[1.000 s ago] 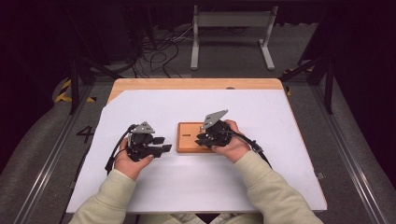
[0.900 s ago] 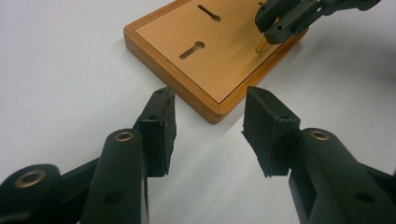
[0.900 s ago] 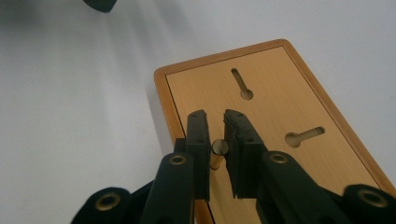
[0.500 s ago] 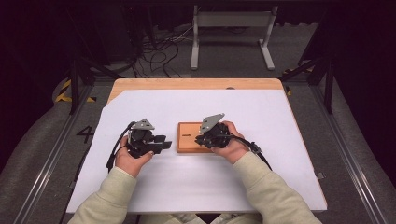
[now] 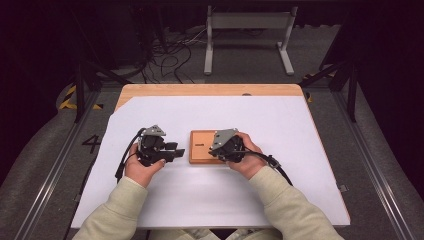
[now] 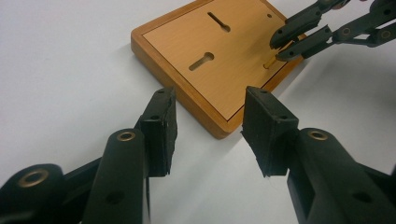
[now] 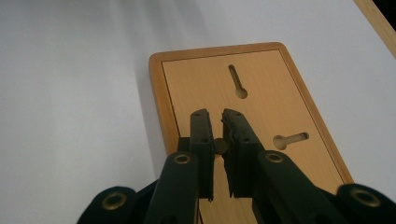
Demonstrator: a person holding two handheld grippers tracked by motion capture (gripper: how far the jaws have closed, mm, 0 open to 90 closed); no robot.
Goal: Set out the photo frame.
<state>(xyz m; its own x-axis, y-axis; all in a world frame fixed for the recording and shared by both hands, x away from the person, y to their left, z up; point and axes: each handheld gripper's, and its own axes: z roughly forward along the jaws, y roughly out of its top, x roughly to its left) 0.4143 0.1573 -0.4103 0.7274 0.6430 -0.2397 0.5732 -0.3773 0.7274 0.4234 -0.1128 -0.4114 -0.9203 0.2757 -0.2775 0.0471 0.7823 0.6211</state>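
Your table (image 5: 210,90) is pale wood, with a white sheet (image 5: 210,200) spread over nearly all of it; bare wood shows as a strip along the far edge and at the far left corner, where the sheet is cut at a slant. On the sheet, near the middle, lies a flat wooden board (image 5: 200,147) with a raised rim. Two keyhole slots (image 7: 238,81) are cut in its face.

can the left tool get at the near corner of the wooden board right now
Probably yes. The left tool stands open just short of the wooden board, nothing between; the right tool works the board's far side at a small peg.
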